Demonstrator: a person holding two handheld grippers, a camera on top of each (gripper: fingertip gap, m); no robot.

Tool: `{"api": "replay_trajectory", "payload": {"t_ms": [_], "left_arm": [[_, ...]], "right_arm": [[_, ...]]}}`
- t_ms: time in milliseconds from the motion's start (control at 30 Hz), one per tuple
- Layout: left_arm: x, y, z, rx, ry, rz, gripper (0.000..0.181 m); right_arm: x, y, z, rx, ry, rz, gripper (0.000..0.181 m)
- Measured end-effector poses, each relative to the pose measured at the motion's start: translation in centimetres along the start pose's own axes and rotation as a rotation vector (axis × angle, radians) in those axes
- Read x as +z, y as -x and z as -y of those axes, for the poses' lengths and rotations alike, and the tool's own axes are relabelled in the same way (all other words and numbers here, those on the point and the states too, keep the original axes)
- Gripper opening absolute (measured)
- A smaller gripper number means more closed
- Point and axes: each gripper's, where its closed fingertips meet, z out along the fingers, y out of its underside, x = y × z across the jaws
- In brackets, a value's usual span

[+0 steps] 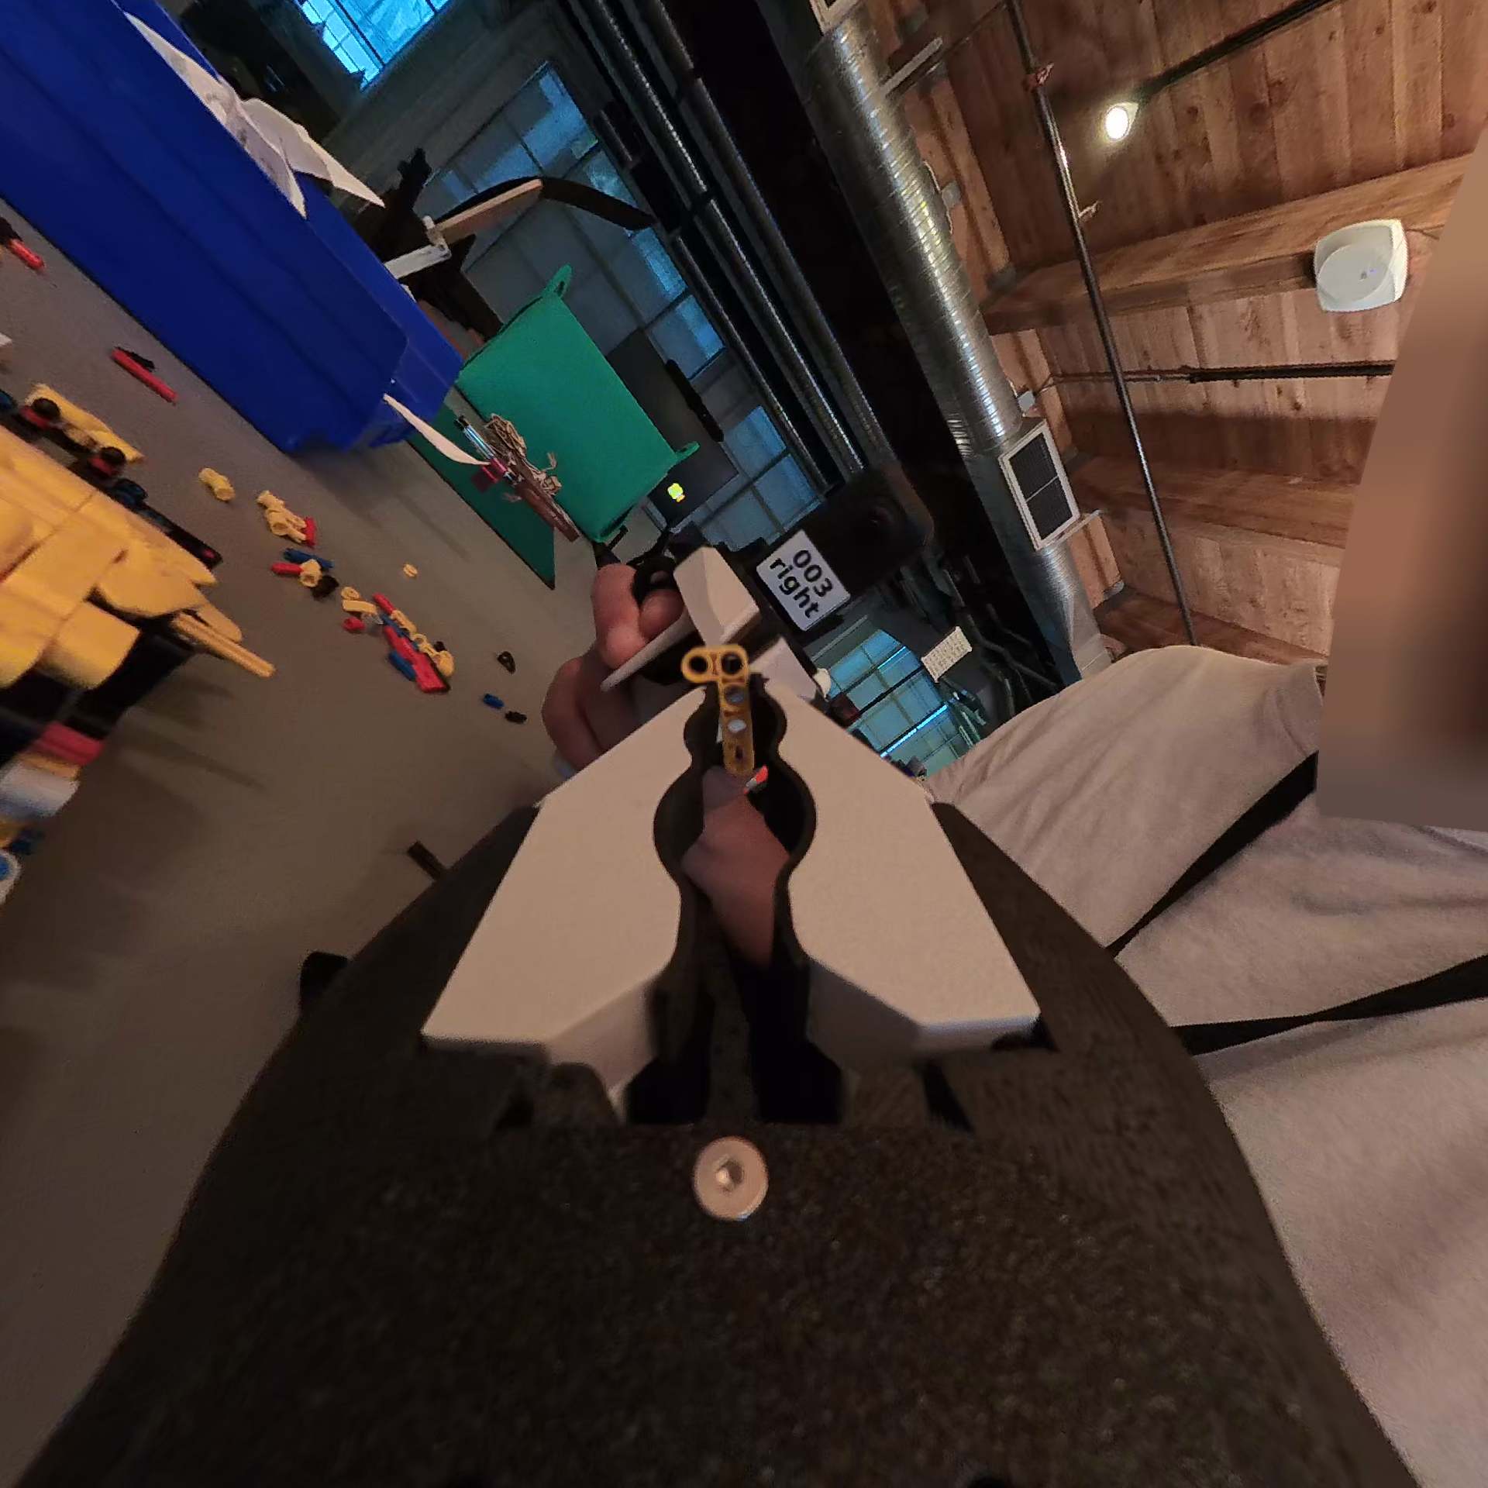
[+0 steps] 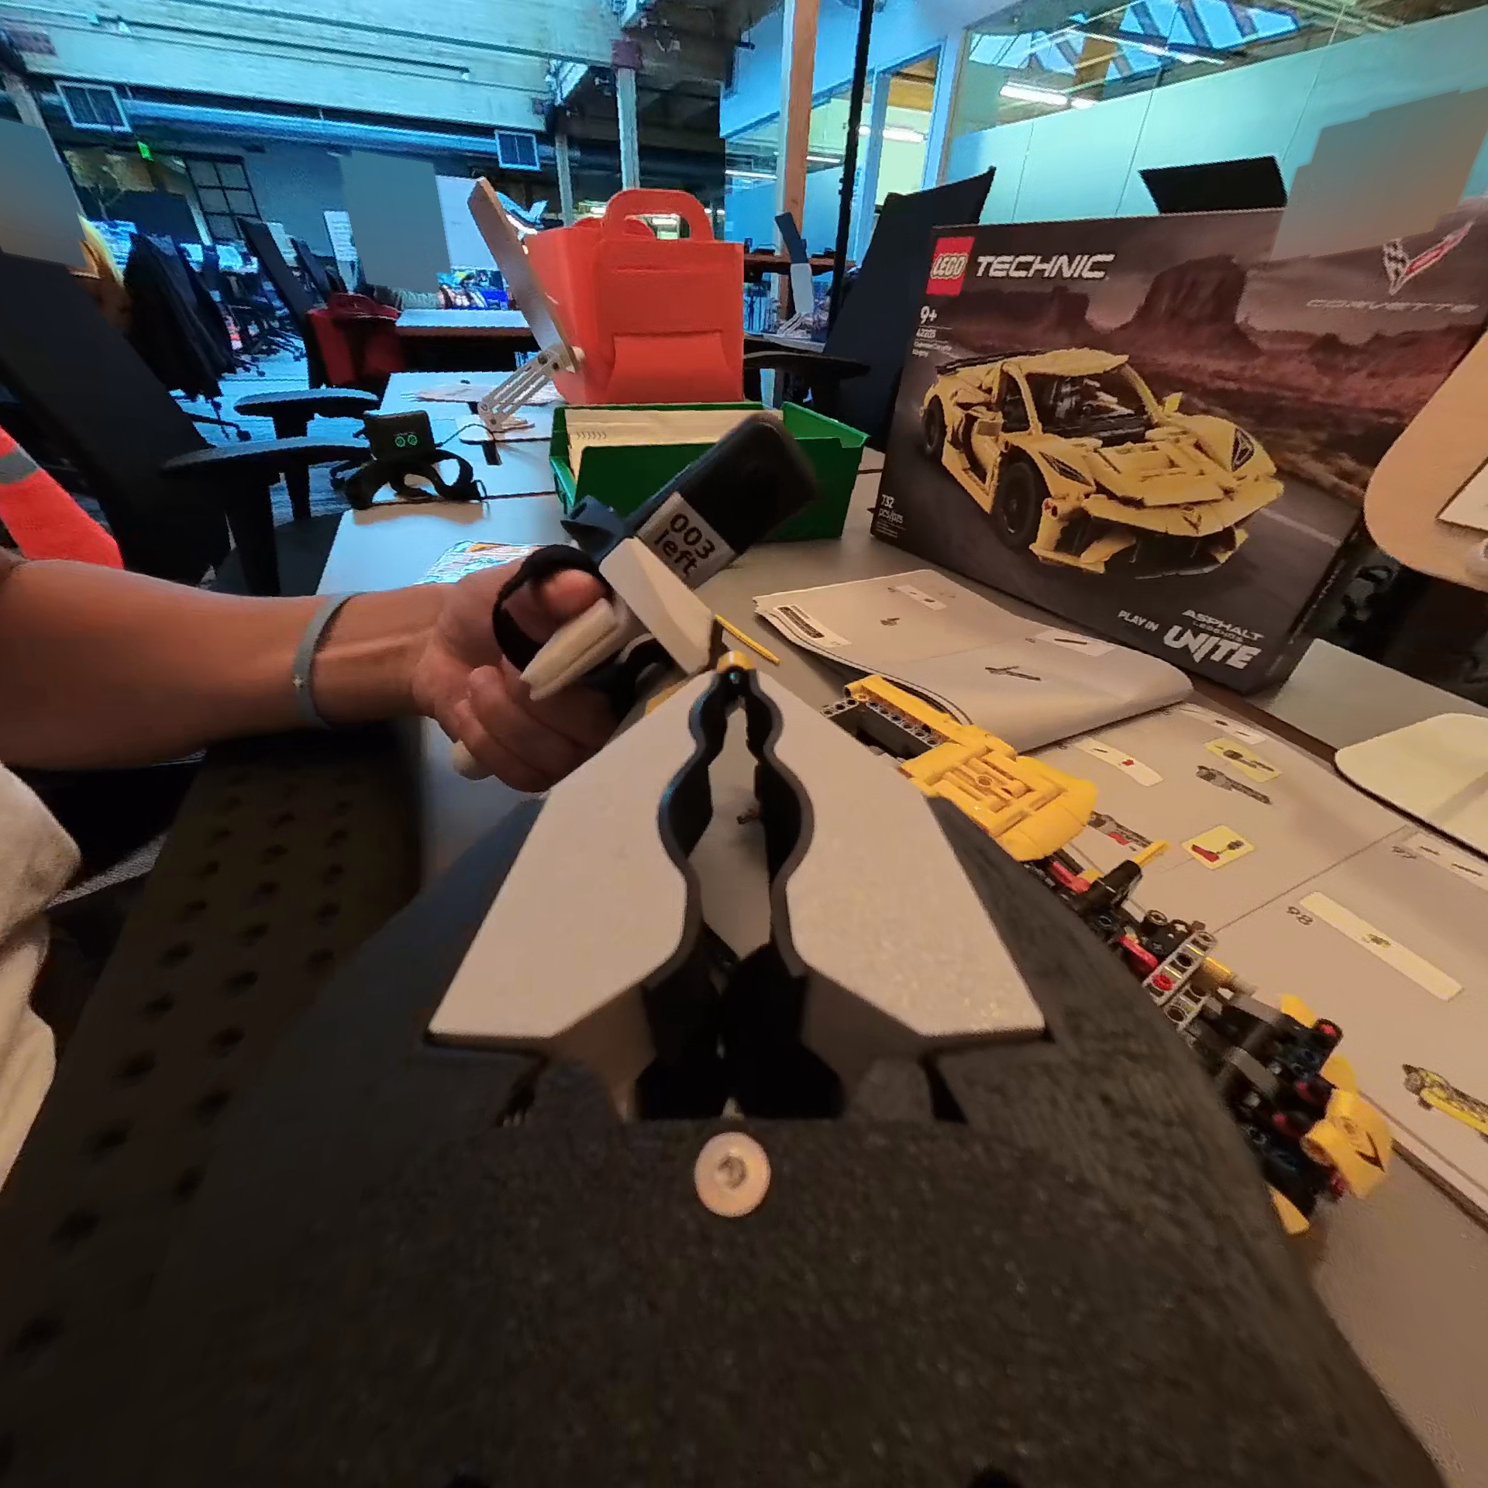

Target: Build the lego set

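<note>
My left gripper (image 1: 729, 692) is shut on a yellow holed Lego beam (image 1: 733, 717) that stands up between its pads, its cross-piece above the tips. A small red piece (image 1: 757, 777) shows at the beam's lower end. My right gripper (image 2: 734, 684) is closed tip to tip against the left one, with the beam's yellow end (image 2: 734, 662) pinched at its tips. Each gripper shows in the other's view, held by a hand: the right one (image 1: 741, 644), the left one (image 2: 713, 644). The part-built yellow and black car (image 2: 990, 781) lies on the table to the right.
The set's box (image 2: 1127, 451) stands at the back right, an open instruction booklet (image 2: 966, 660) in front of it. A green bin (image 2: 813, 491) and an orange bag (image 2: 660, 322) sit behind. Loose pieces (image 1: 403, 628) are scattered near a blue bin (image 1: 201, 241). The tips of both grippers are at nearly the same place.
</note>
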Motion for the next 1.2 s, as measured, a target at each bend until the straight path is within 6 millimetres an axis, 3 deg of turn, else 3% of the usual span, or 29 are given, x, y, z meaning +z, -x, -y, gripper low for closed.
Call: {"api": "replay_trajectory", "payload": {"t_ms": [233,467,533,833,1200], "left_arm": [[0.2,-0.2,-0.3,0.039,0.016,0.006,0.01],[0.5,-0.5,-0.6,0.017,0.025,-0.022,0.015],[0.6,-0.7,-0.8,0.009,0.037,-0.034,0.007],[0.5,-0.4,-1.5,0.016,0.078,-0.024,0.007],[0.4,0.4,-1.4,-0.007,0.069,0.015,0.007]], "right_arm": [[-1.5,-1.5,1.2,0.1,-0.089,-0.015,0.003],[-1.1,-1.0,0.7,0.055,-0.051,-0.012,0.004],[-0.9,-0.9,0.5,0.038,-0.037,-0.011,0.004],[-0.7,-0.3,0.4,0.04,-0.041,0.018,0.004],[-0.7,-0.8,-0.1,-0.019,0.003,-0.035,0.003]]}}
